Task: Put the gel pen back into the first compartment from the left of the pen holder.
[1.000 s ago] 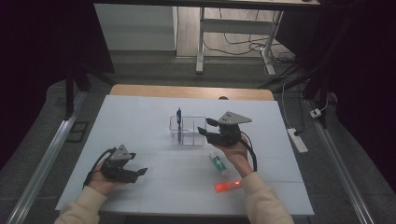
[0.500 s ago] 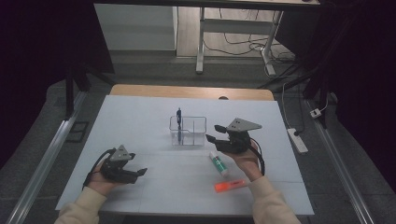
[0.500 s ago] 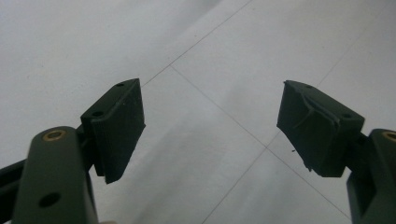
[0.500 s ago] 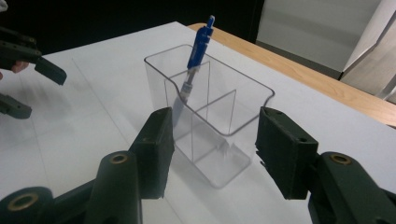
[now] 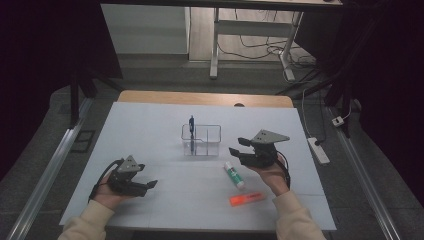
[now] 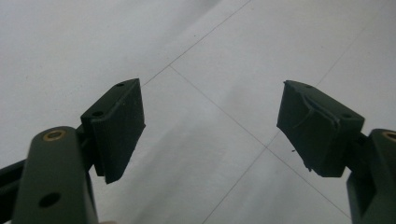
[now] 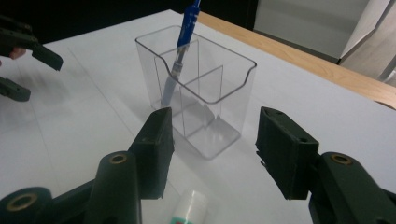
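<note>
The glue stick is seen lying flat on the white table, just below and in front of the right gripper, its white cap showing between and beneath those jaws; green marking is seen on its label, but no writing can be read. The right gripper's jaws are held apart, with nothing between them. Straight ahead of it, the clear organizer is found upright, a blue pen leaning in one rear compartment. Nearer the person, an orange highlighter is laid flat. Well apart, the left gripper is held low, jaws wide apart, nothing clasped.
</note>
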Tool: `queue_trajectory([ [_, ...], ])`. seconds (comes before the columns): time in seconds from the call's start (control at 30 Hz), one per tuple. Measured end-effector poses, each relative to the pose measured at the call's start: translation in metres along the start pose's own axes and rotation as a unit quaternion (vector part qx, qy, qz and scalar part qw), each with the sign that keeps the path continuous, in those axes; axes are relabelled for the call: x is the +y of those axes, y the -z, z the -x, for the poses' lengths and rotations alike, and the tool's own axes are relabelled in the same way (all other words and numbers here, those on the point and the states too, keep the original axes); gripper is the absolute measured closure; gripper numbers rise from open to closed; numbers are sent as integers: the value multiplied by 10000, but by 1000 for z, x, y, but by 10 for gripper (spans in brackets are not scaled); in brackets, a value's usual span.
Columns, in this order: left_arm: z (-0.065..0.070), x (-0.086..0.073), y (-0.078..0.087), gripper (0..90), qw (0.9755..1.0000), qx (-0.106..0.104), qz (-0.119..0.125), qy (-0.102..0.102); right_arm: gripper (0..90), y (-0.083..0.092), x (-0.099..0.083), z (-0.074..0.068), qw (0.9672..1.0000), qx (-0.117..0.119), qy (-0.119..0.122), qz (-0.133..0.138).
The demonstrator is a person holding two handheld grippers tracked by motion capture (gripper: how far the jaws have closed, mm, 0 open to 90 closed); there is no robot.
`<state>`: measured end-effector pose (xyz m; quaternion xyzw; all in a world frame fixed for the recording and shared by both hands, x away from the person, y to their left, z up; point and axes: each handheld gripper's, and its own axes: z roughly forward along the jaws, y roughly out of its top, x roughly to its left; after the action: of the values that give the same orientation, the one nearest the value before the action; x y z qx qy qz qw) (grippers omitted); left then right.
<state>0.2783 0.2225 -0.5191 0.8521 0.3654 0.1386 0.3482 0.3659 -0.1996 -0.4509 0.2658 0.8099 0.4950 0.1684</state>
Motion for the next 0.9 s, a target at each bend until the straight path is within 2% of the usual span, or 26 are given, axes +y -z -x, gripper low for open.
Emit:
queue_trajectory([
  [0.33, 0, 1, -1, 227, 10000, -1, -14, -16, 455, 9, -6, 7, 9998, -42, 48, -179],
  [0.7, 0, 1, -2, 227, 10000, -16, -38, -30, 447, 19, -12, 18, 9993, -59, -53, -374],
  [0.9, 0, 0, -2, 227, 10000, -9, -41, -33, 445, 18, -13, 20, 9988, 44, -29, -492],
])
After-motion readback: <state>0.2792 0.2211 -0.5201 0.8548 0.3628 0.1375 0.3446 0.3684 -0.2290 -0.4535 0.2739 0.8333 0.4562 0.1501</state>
